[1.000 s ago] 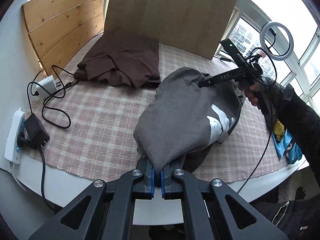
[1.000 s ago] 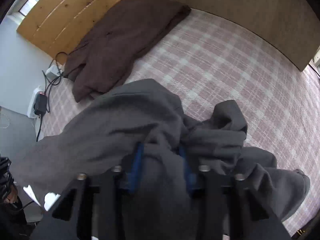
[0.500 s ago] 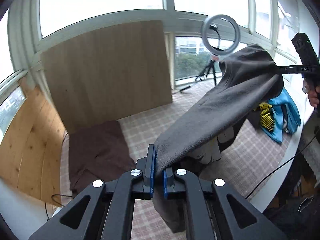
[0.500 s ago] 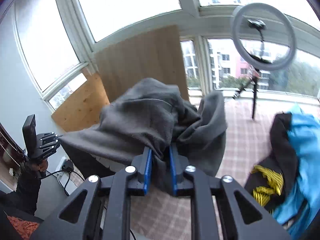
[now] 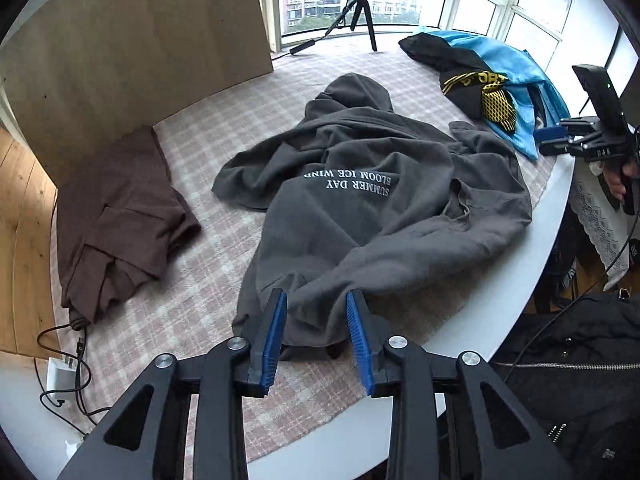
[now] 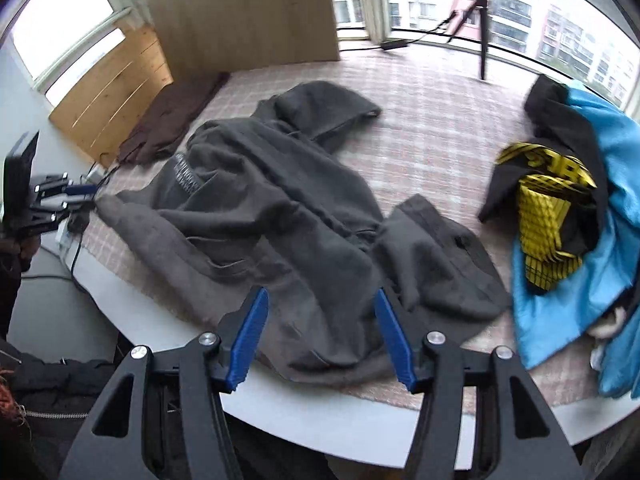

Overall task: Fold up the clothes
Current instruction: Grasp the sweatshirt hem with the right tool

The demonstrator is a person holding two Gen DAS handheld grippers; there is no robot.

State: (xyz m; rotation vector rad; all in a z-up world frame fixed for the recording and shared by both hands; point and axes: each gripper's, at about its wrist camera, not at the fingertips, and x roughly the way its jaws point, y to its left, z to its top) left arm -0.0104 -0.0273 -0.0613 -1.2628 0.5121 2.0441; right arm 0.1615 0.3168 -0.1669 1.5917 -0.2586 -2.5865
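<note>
Letting go of the hoodie: flatten before folding

Grey hoodie [image 5: 372, 208] lies crumpled on the checked tabletop [image 5: 224, 120], hood far side. Left gripper [image 5: 316, 336] and right gripper [image 6: 322, 336] jaws opening, cloth apparently released. Regrip hem corners, pull flat, free the sleeves.

Items on the table, counted by kind.
One grey hoodie [image 5: 372, 208], one folded brown garment [image 5: 116, 216], and one heap of blue and black-and-yellow clothes [image 5: 492, 80] whose pieces cannot be counted apart; two grippers, left [image 5: 316, 324] and right [image 6: 320, 326]; one checked cloth [image 5: 208, 288]; two wooden boards [image 5: 132, 40]; one ring light tripod [image 5: 360, 12]; one charger [image 5: 60, 376].
</note>
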